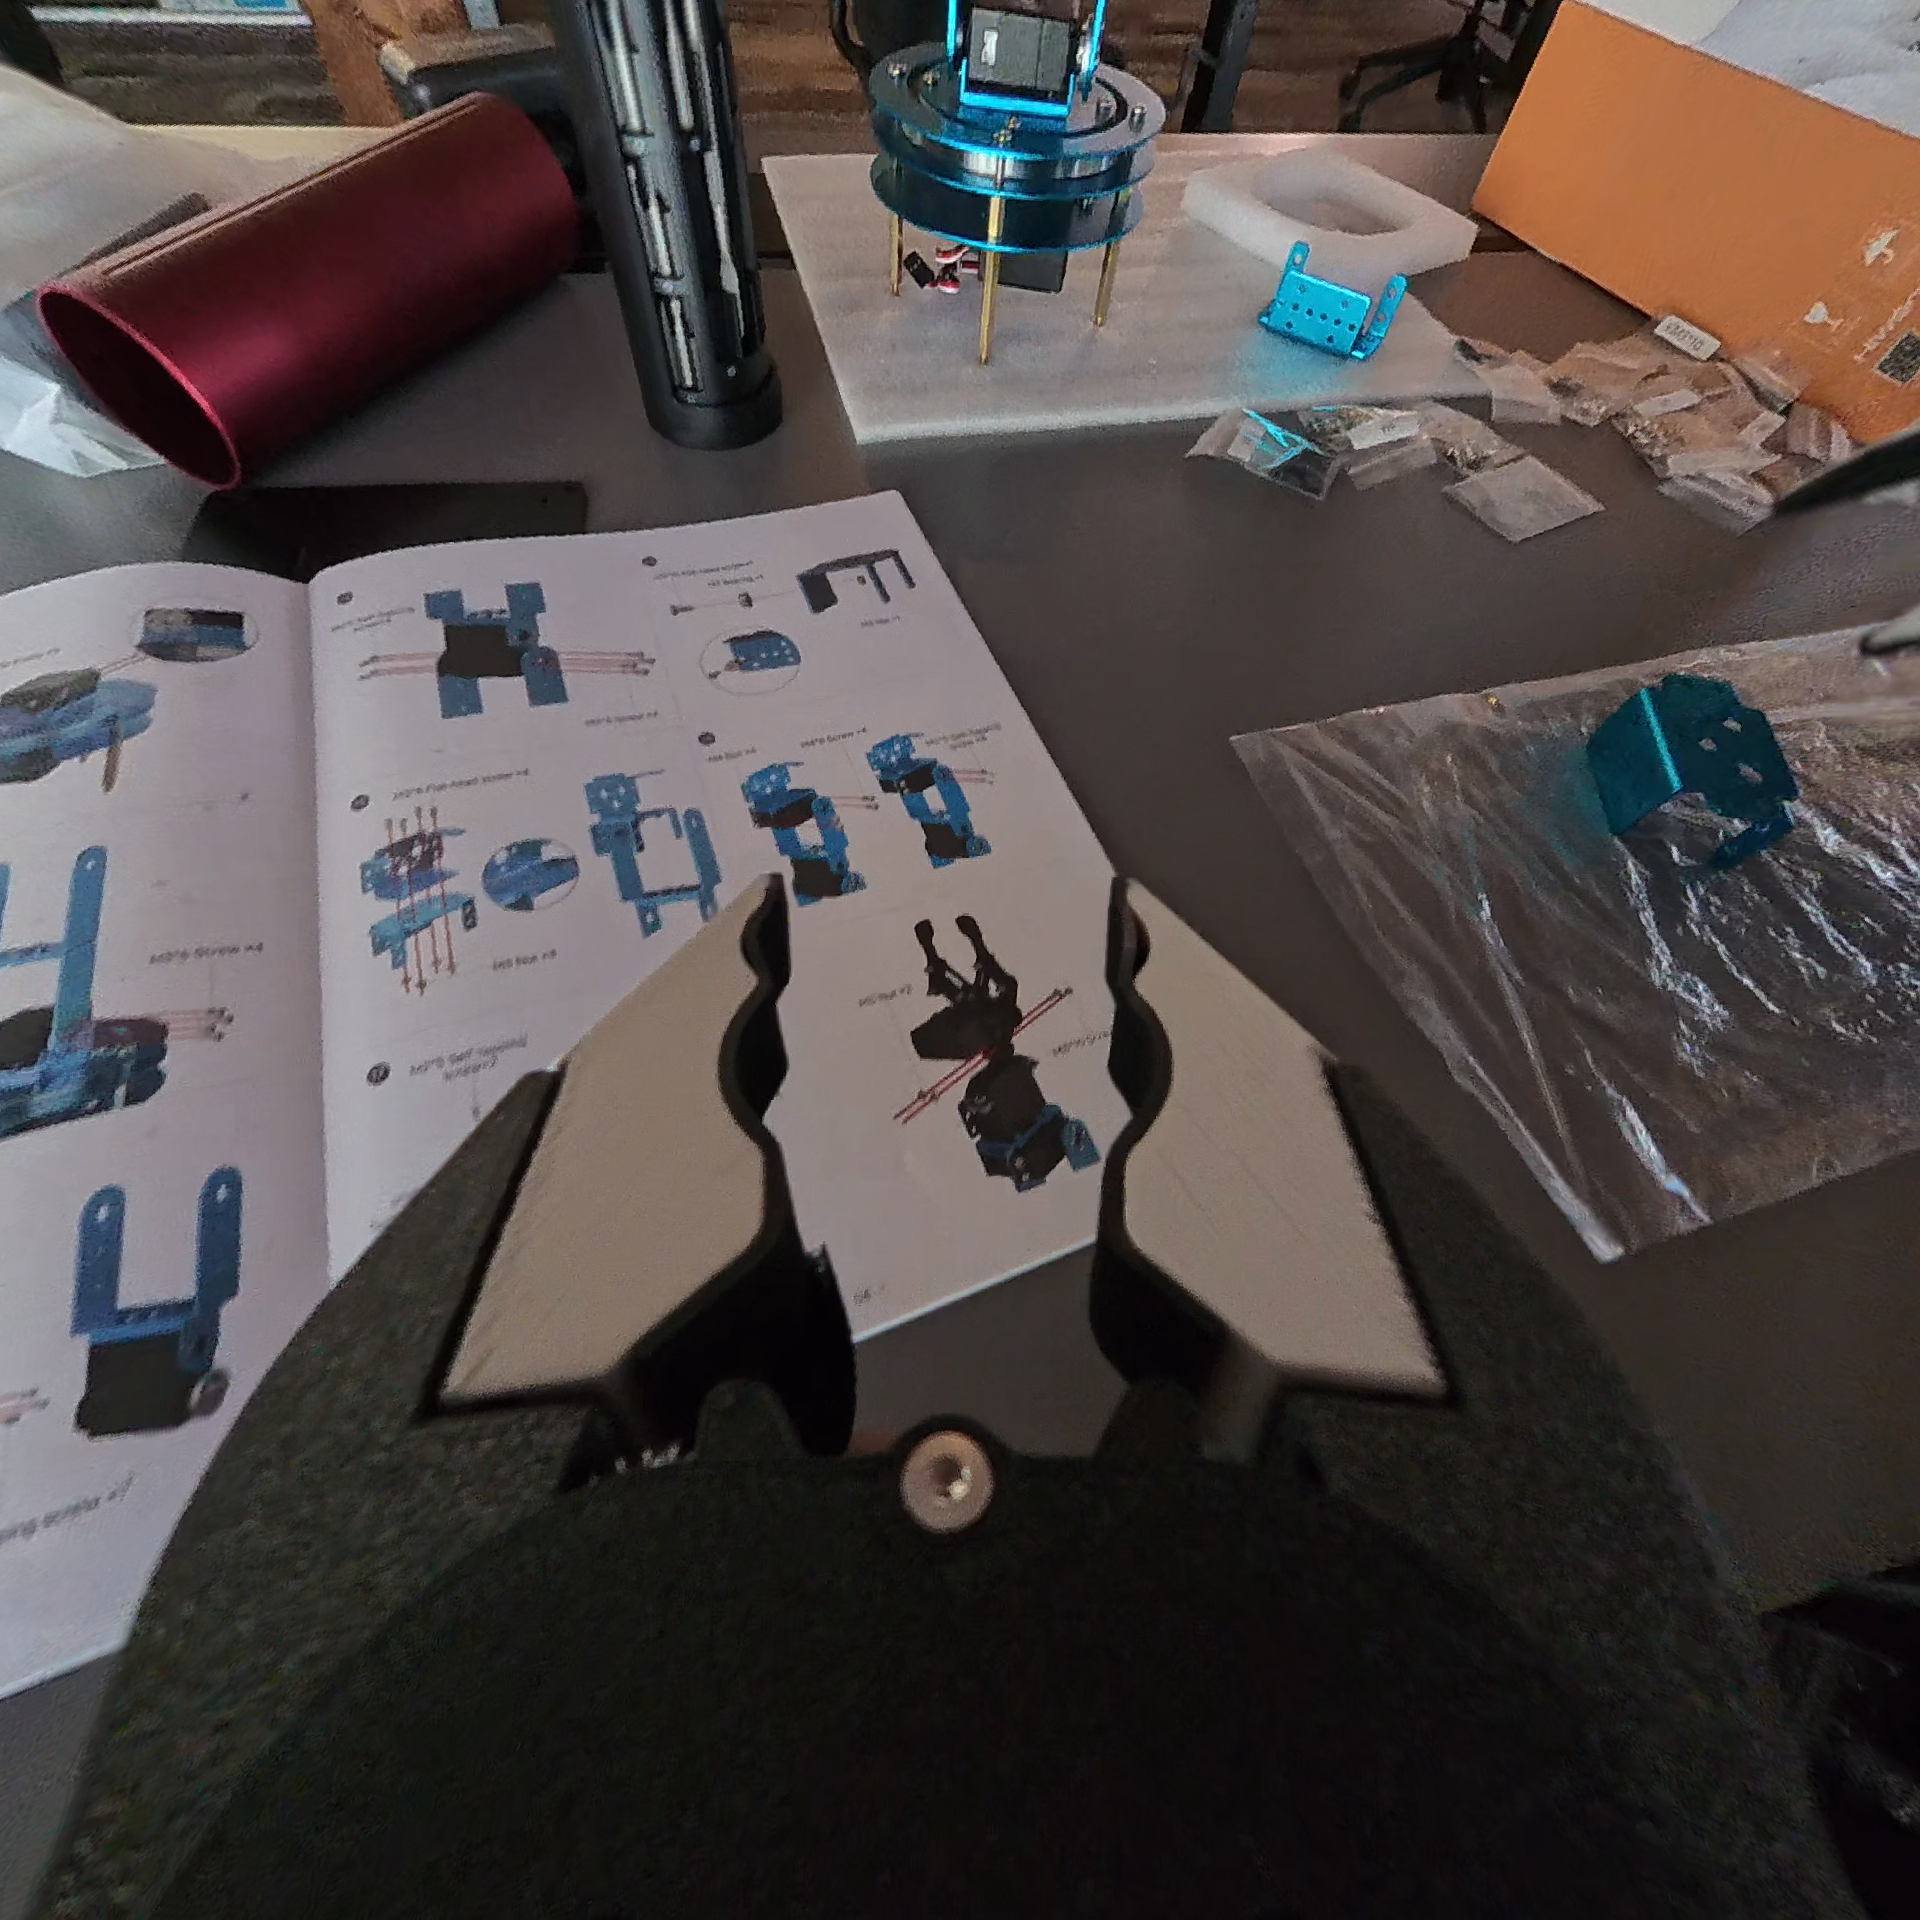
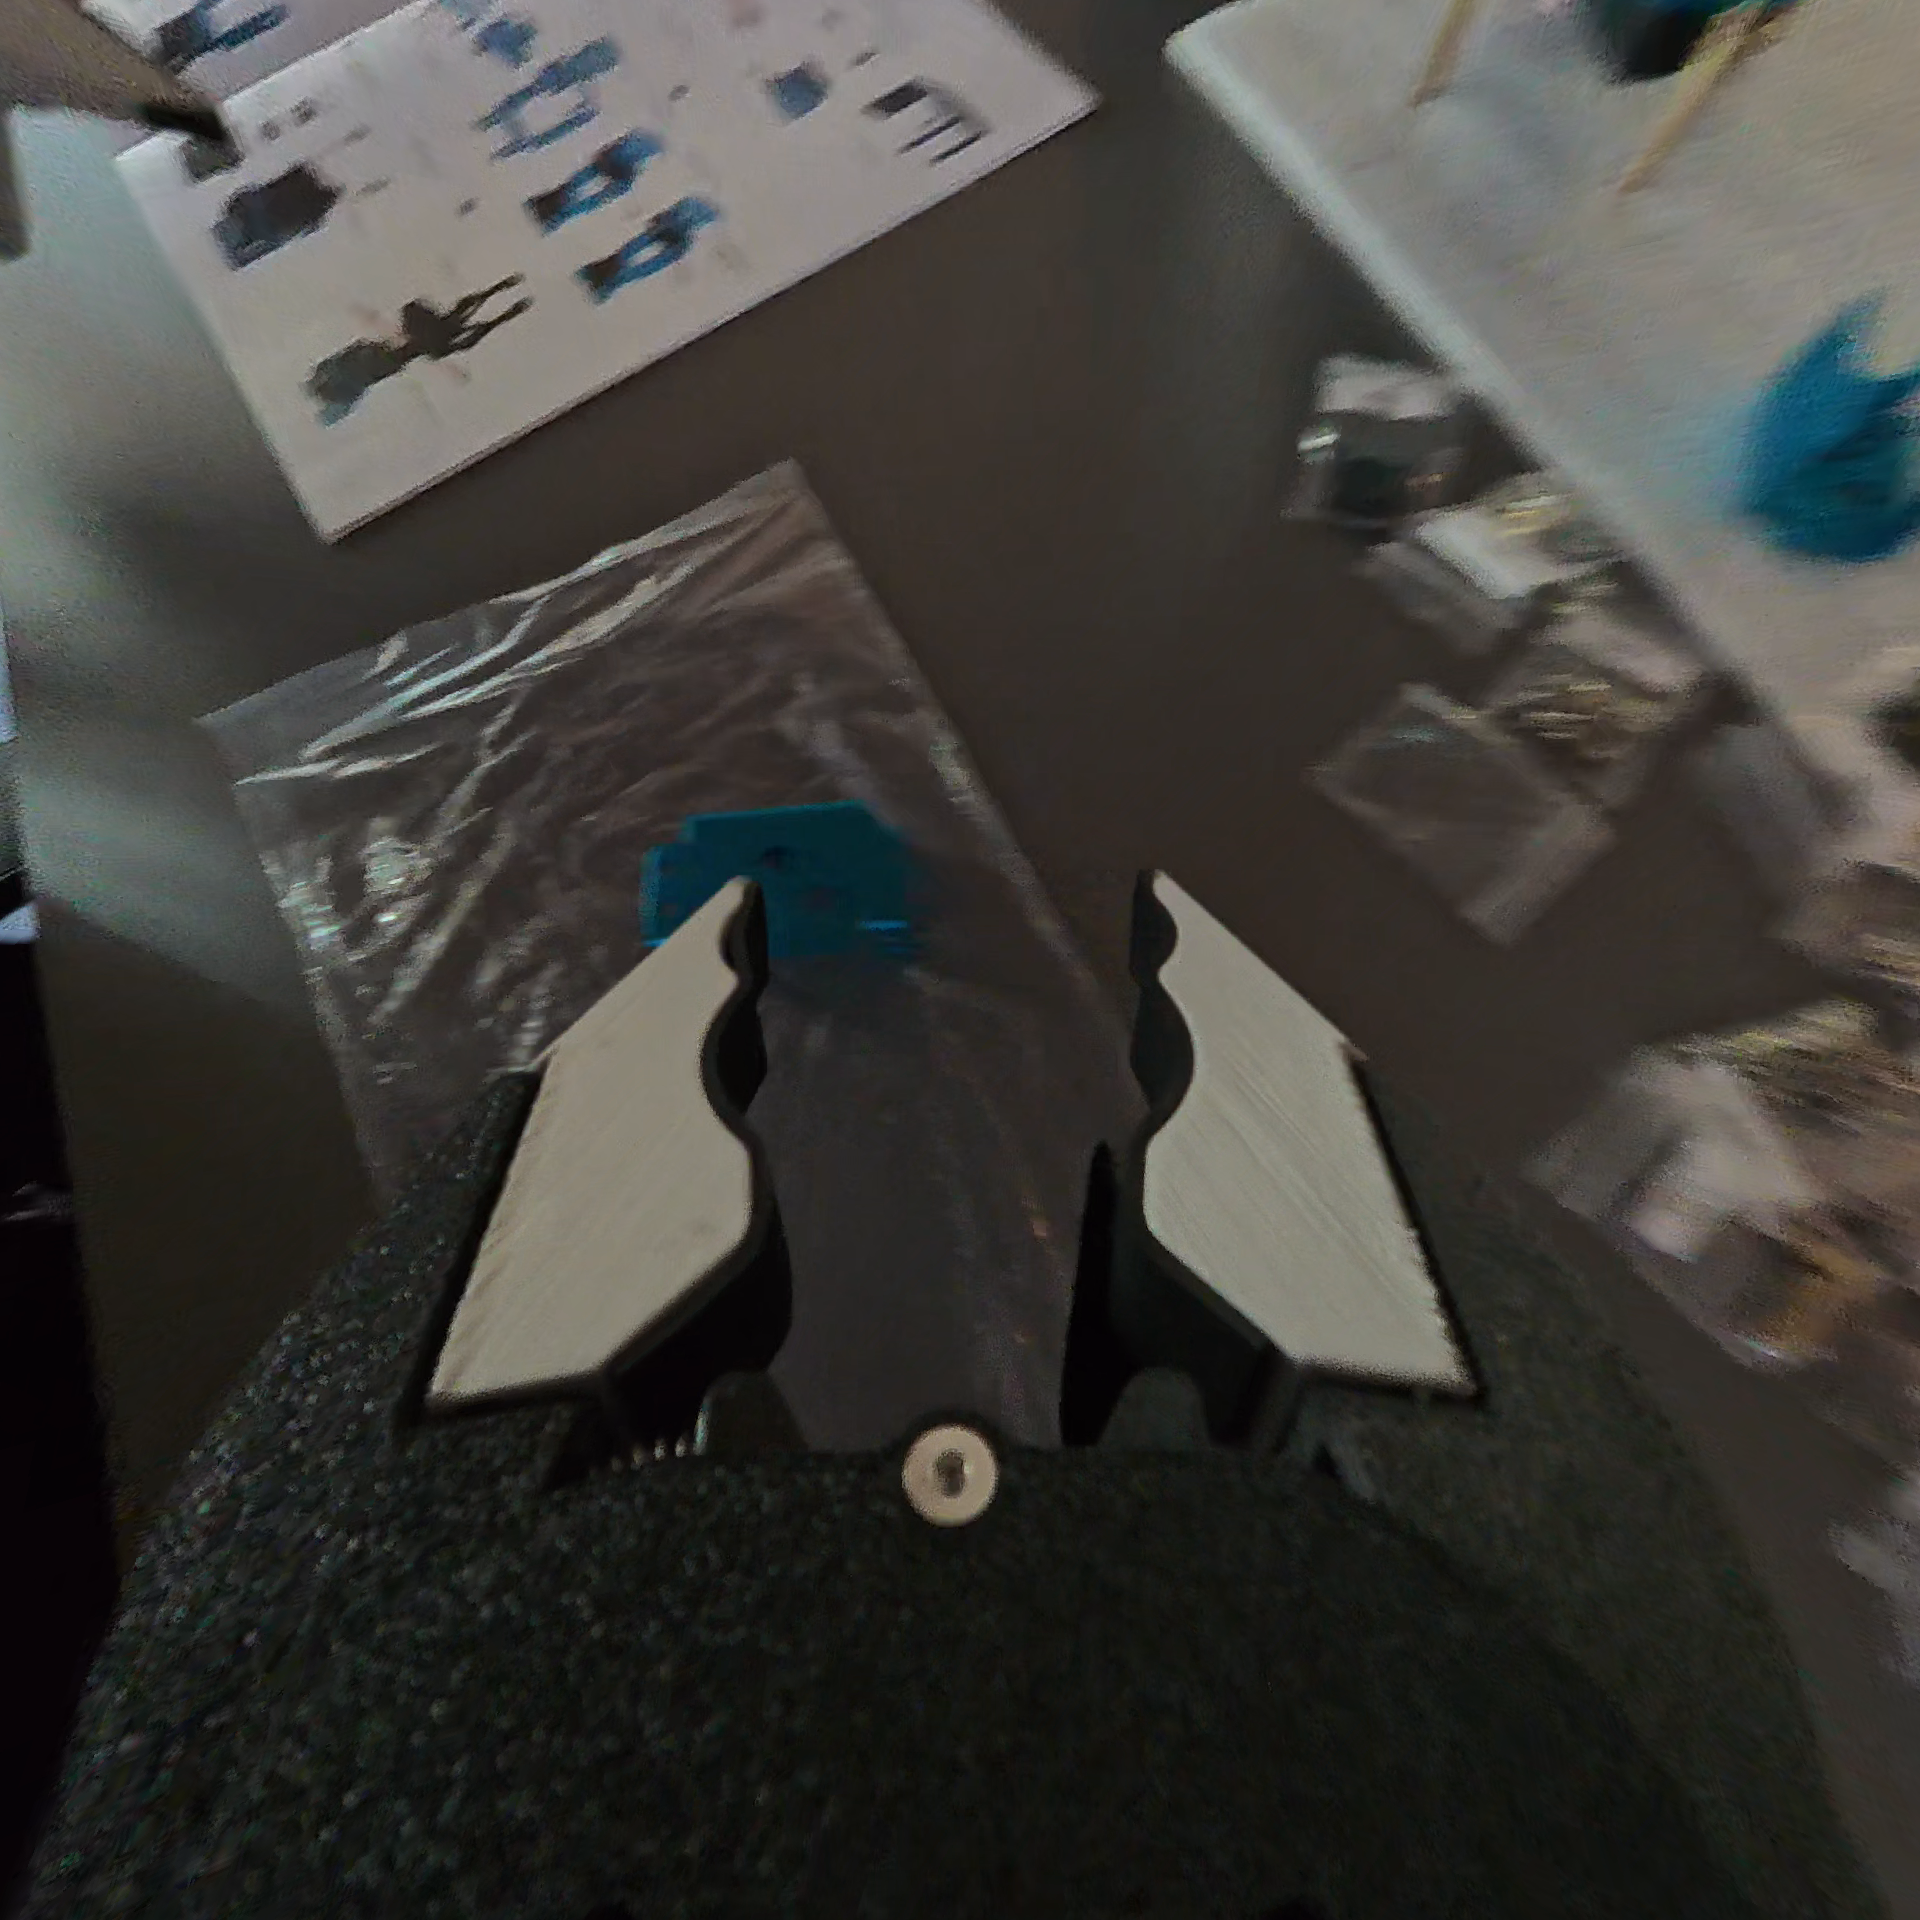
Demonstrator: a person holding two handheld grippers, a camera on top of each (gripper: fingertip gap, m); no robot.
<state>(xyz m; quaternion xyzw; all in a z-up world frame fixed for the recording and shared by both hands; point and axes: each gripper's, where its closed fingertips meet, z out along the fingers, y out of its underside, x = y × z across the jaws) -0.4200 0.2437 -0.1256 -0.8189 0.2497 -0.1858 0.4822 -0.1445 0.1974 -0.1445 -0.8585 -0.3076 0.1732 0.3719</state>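
Observation:
My left gripper [image 1: 945,894] is open and empty, above the right page of an open instruction booklet [image 1: 582,852] on a grey table. My right gripper [image 2: 948,894] is open and empty, just above a clear plastic bag [image 2: 582,748]. A blue metal bracket [image 2: 800,883] lies on that bag right beyond the right gripper's left fingertip. The same bracket [image 1: 1688,764] and bag [image 1: 1621,987] show at the right of the left wrist view. The right wrist view is blurred by motion.
A blue and clear round assembly [image 1: 1013,145] stands on brass posts on a white foam sheet [image 1: 1143,343], with a second blue bracket [image 1: 1330,307]. Small parts bags [image 1: 1507,436], a dark red tube [image 1: 301,291], a black cylinder [image 1: 686,218] and an orange box [image 1: 1714,156] lie behind.

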